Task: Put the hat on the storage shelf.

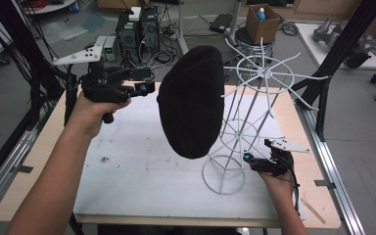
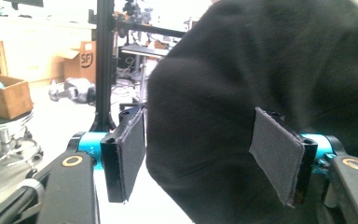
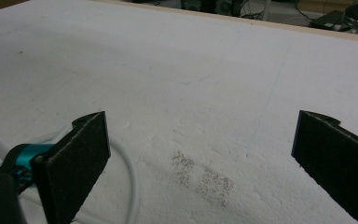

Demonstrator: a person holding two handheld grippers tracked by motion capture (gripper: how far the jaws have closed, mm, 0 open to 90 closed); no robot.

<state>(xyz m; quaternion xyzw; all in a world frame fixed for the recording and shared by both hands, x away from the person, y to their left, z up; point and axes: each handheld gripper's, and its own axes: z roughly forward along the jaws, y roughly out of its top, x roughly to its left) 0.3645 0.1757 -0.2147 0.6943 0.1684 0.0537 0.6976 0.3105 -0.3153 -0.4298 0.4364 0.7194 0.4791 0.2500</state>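
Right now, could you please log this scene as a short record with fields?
hat: black, hanging on an arm of the rack, off the table
rack: white wire, upright, ring base on the white board
left gripper: raised beside the hat; in its own view the jaws are open with hat fabric between them, contact unclear
right gripper: low by the rack's base ring, jaws open over the board, holding nothing
background: cardboard box on a stool

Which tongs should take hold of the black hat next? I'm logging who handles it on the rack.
Left. The left tongs sit raised beside the black hat, open, with its fabric between the pads. The right tongs rest low by the white wire rack, open over the foam board.
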